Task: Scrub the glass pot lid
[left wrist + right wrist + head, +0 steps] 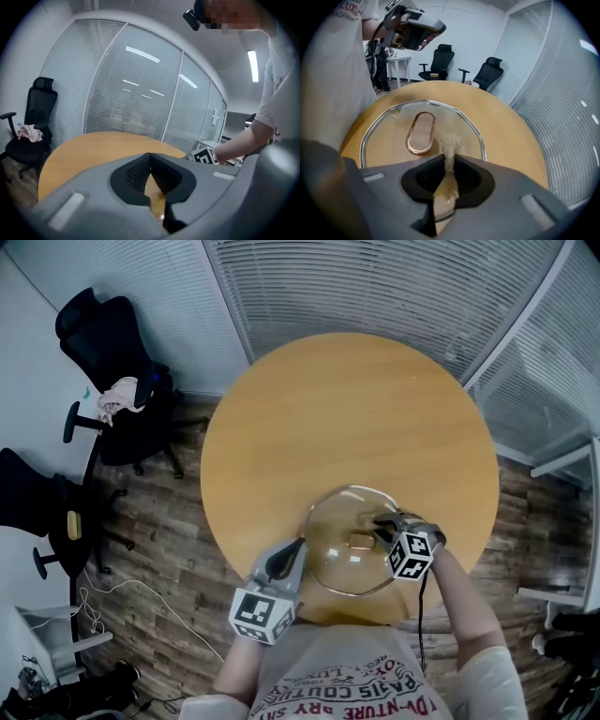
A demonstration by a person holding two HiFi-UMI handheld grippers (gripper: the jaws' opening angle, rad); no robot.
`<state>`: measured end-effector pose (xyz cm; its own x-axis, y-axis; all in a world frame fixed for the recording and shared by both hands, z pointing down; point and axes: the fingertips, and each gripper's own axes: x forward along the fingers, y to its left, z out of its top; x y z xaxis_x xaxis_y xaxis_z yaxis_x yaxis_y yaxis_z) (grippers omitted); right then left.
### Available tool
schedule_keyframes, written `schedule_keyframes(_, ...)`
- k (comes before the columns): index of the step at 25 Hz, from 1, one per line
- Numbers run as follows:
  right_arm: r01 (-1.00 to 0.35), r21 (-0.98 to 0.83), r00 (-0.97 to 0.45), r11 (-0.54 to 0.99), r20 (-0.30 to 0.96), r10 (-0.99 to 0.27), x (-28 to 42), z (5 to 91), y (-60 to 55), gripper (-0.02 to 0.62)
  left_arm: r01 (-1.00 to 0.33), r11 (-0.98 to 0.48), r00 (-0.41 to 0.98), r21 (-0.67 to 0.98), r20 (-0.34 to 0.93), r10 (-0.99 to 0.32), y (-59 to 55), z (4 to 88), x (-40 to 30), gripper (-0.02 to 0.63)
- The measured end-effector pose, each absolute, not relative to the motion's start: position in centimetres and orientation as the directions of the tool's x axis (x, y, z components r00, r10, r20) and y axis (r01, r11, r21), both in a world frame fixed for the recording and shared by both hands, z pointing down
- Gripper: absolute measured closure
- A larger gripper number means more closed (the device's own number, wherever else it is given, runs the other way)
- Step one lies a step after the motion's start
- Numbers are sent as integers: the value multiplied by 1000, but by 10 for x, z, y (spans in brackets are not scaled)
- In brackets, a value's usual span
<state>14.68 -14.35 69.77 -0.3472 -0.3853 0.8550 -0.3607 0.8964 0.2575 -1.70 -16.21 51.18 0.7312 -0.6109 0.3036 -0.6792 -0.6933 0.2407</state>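
A glass pot lid (330, 554) with a metal rim lies flat on the round wooden table (347, 409), near its front edge. Its oval copper-coloured handle (421, 132) sits in the middle. My right gripper (449, 160) is shut on a small beige scrubber wad (450, 142), which hangs over the lid's right part, just right of the handle. In the head view this right gripper (382, 526) is at the lid's right side. My left gripper (289, 557) is shut on nothing and held in the air by the lid's left edge. Its left gripper (150, 163) view looks across the table.
Two black office chairs (117, 381) stand on the wooden floor to the left, one with a pink cloth (117, 399) on it. Blind-covered glass walls (375, 287) run behind the table. Cables (131, 592) lie on the floor. The person stands at the table's near edge.
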Motion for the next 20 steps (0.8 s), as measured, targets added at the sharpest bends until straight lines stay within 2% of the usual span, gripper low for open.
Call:
schedule_keyframes(8,-241,323,-295,915,874,-386,152,703,-127,538,-692,-682,720,235,296,-628,-170,506,-18,600)
schedule_keyframes(16,-390,346,-235,853,859,-456,158,703,-119,537,-685,-690,725,232,307,-617,-168,506,-12,600)
schedule_keyframes(20,-465,327,-185,823,873,-451,160,704,-115,537,-677,-700,731,226,310,-607,-166,507,-9,600)
